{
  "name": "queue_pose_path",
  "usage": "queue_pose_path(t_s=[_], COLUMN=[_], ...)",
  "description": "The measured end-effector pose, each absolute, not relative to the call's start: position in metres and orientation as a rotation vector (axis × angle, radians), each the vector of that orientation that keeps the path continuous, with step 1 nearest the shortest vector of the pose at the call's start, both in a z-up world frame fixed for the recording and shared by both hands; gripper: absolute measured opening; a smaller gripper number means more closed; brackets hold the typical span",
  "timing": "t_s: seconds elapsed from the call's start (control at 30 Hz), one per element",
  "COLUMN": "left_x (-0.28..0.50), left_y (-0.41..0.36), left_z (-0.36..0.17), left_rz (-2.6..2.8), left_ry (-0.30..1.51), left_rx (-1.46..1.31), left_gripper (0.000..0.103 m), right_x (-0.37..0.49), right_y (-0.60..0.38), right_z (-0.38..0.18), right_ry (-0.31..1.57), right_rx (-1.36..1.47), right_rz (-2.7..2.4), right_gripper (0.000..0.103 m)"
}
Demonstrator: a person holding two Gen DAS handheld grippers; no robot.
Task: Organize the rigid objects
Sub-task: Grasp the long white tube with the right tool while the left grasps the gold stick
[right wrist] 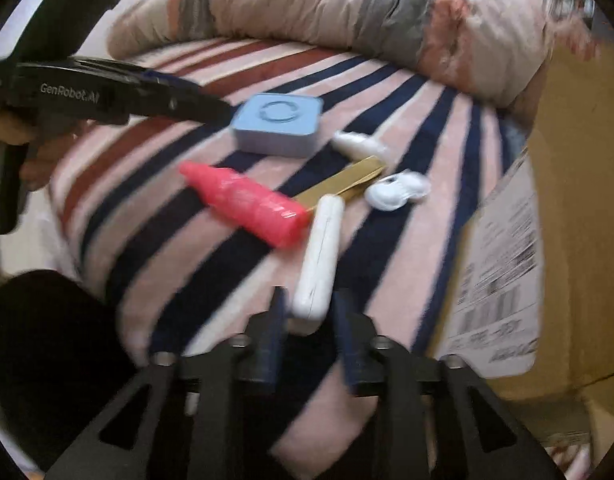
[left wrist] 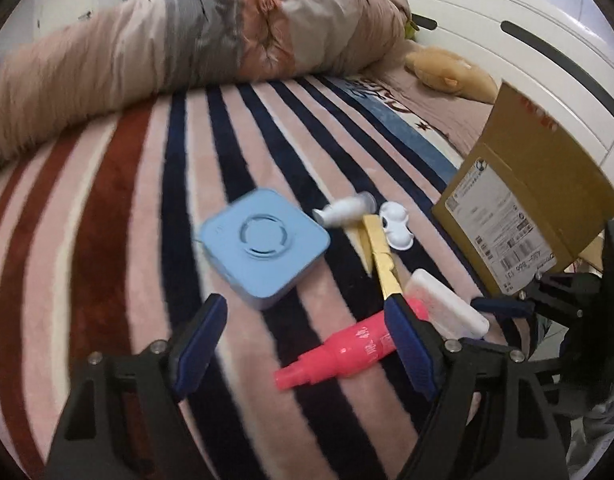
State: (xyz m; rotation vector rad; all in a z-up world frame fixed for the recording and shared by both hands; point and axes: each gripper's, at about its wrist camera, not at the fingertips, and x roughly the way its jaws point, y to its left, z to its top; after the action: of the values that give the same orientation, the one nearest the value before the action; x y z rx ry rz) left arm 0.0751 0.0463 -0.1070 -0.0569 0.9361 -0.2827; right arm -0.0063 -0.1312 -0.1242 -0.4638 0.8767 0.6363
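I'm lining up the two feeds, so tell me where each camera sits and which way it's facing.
Left wrist: sits behind the open left tongs, angled down at the striped blanket, blue box and pink bottle; the right tongs show at the right edge.
Right wrist: sits behind the right tongs, which straddle the white case; the left tongs and a hand show on the left.
Both share the scattered items and cardboard box.

Striped bed blanket, white headboard
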Motion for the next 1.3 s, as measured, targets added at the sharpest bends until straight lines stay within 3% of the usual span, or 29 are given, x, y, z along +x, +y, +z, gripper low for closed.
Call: queue_pose_path(t_s=[0.1,0.13,0.23,0.3,0.33,0.4,0.47,0.53,0.6,0.73,0.83,1.07,1.1,1.17,1.3], left_x=[0.084,0.089,0.104,0.117,0.122,0.129,0.133,0.134,0.132,0.137,0.131,0.112,0.110,0.112,0.115], left_y=[0.037,0.033,0.017,0.007,0.003,-0.006,-0.016,-0.025,-0.033,-0.038,-0.039,-0.009,-0.004,0.002,0.005], left_z=[-0.112,-0.112,-0.117,-0.122,-0.123,-0.124,-0.123,-0.126,-0.132,-0.149,-0.148,-0.135,-0.137,-0.143,-0.146], left_rz=[-0.329,-0.343,-0.379,-0.401,-0.399,-0.410,-0.450,-0.482,-0.470,-0.412,-0.411,-0.340,-0.324,-0.314,-0.315], left_ry=[0.933,0.935,0.958,0.979,0.980,0.983,0.995,1.016,1.030,1.070,1.061,1.058,1.066,1.075,1.061], left_rx=[-0.087,-0.089,-0.078,-0.069,-0.058,-0.039,-0.031,-0.007,0.039,0.056,0.090,0.151,0.159,0.143,0.117], left_gripper=[0.078,0.078,0.078,0.077,0.076,0.069,0.051,0.041,0.039,0.020,0.015,0.015,0.015,0.016,0.016], right_x=[-0.010,-0.010,-0.002,0.007,0.010,0.011,0.006,0.003,0.000,-0.003,-0.003,0.001,0.002,-0.003,-0.018], right_y=[-0.119,-0.116,-0.108,-0.109,-0.110,-0.115,-0.121,-0.130,-0.136,-0.141,-0.143,-0.146,-0.143,-0.135,-0.124], right_z=[-0.125,-0.125,-0.132,-0.139,-0.143,-0.145,-0.142,-0.137,-0.133,-0.133,-0.134,-0.127,-0.129,-0.131,-0.132], right_ry=[0.800,0.784,0.803,0.833,0.854,0.862,0.848,0.878,0.883,0.872,0.891,0.942,0.935,0.881,0.797], right_rx=[-0.534,-0.543,-0.575,-0.585,-0.587,-0.575,-0.580,-0.514,-0.502,-0.522,-0.478,-0.343,-0.380,-0.483,-0.574], right_rz=[0.591,0.600,0.597,0.581,0.580,0.570,0.568,0.609,0.617,0.612,0.645,0.752,0.725,0.658,0.651], right_gripper=[0.044,0.056,0.058,0.041,0.013,0.013,0.013,0.013,0.013,0.013,0.013,0.014,0.016,0.034,0.054])
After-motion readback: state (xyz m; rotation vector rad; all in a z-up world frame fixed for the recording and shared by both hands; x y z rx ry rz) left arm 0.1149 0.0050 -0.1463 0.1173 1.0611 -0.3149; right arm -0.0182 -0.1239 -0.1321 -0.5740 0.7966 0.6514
